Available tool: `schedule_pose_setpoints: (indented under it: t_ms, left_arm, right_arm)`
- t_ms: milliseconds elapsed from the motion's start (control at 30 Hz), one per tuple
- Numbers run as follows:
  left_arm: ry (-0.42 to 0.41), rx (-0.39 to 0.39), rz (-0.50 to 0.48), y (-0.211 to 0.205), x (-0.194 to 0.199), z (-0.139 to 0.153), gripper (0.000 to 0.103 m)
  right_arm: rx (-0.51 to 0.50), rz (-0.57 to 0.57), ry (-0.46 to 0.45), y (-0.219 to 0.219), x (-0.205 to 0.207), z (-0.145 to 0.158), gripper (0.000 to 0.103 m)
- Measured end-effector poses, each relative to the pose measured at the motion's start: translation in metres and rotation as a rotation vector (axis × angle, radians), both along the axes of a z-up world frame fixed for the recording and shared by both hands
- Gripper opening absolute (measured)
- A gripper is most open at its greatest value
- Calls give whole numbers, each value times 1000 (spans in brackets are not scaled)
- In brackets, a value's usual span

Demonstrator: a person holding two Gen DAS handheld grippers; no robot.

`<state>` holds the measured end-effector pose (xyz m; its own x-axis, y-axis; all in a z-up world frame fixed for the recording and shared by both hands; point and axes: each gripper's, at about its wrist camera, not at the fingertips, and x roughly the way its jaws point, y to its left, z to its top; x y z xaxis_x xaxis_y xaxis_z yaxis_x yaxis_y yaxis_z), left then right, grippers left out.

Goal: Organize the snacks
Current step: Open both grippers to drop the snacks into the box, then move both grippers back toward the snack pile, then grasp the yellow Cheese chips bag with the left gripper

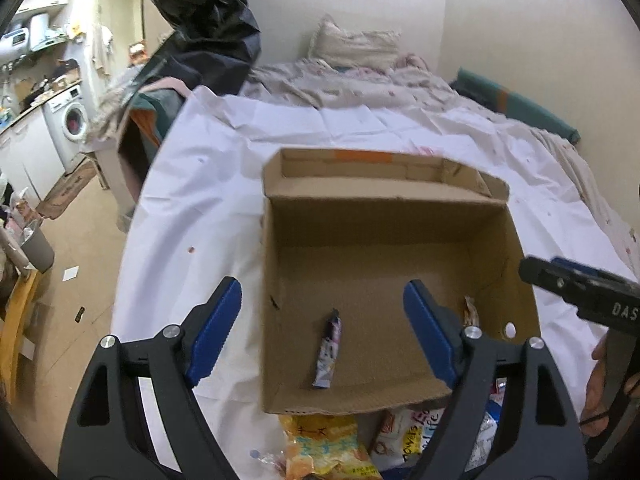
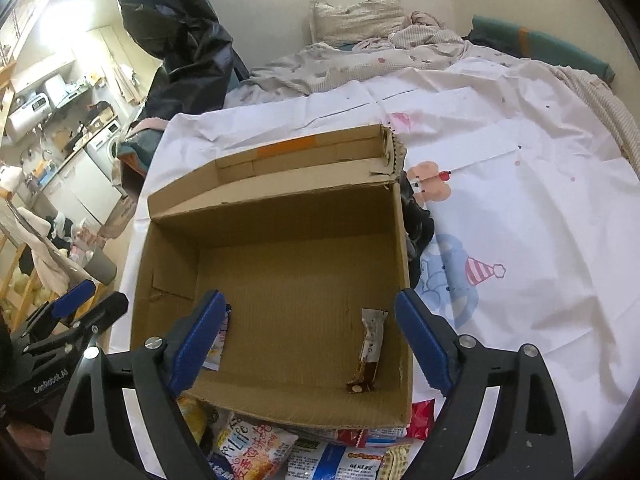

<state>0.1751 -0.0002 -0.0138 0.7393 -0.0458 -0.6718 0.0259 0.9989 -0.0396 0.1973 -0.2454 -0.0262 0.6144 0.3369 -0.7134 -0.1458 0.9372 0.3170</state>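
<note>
Right wrist: cardboard box [image 2: 280, 280] holds two snack sticks [image 2: 370, 350].

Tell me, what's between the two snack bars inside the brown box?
Only bare cardboard floor separates the purple-white snack stick from the brown-white snack bar in the brown cardboard box; the left wrist view shows it.

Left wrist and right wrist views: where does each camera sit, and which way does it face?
Left wrist: on the left gripper, over the box's left near edge, facing the bed; the right gripper and a hand show at right.
Right wrist: on the right gripper, over the box's near edge; the left gripper shows at left.
Shared: box, both bars, snack pile.
</note>
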Motion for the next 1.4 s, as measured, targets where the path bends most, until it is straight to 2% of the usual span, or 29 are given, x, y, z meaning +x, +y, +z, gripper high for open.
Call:
schedule_pose_setpoints:
  t_ms: [33, 100, 233, 367, 567, 700, 867, 1000, 1167, 1333, 1400]
  left_arm:
    - [-6, -12, 7, 2, -2, 2, 92]
    - [-7, -21, 5, 3, -4, 3, 97]
    - [5, -26, -28, 1, -12, 6, 98]
    - [34, -34, -20, 3, -19, 9, 98]
    - [63, -4, -30, 8, -43, 13, 98]
    - [87, -59, -21, 16, -61, 15, 98]
    - [112, -41, 12, 19, -80, 9, 98]
    - [153, -73, 64, 31, -86, -3, 98]
    - [257, -110, 110, 42, -77, -25, 98]
    - [365, -136, 141, 46, -65, -48, 98]
    - [450, -162, 149, 48, -52, -65, 98]
  right_arm:
    - [3, 0, 2, 0, -1, 0, 95]
    - [-5, -2, -9, 2, -7, 3, 95]
    - [-52, -2, -49, 5, -21, 11, 96]
    - [-84, 15, -36, 10, -34, 15, 96]
    - [-69, 5, -20, -1, -68, 15, 96]
    - [-49, -41, 17, -15, -97, 8, 96]
    - [-15, -61, 35, -27, -111, 5, 96]
    - [-15, -65, 46, -30, -116, -1, 96]
    - [-13, -70, 99, -35, -113, -18, 96]
    - [23, -113, 193, -47, -105, -36, 96]
    - [37, -126, 206, -49, -104, -39, 96]
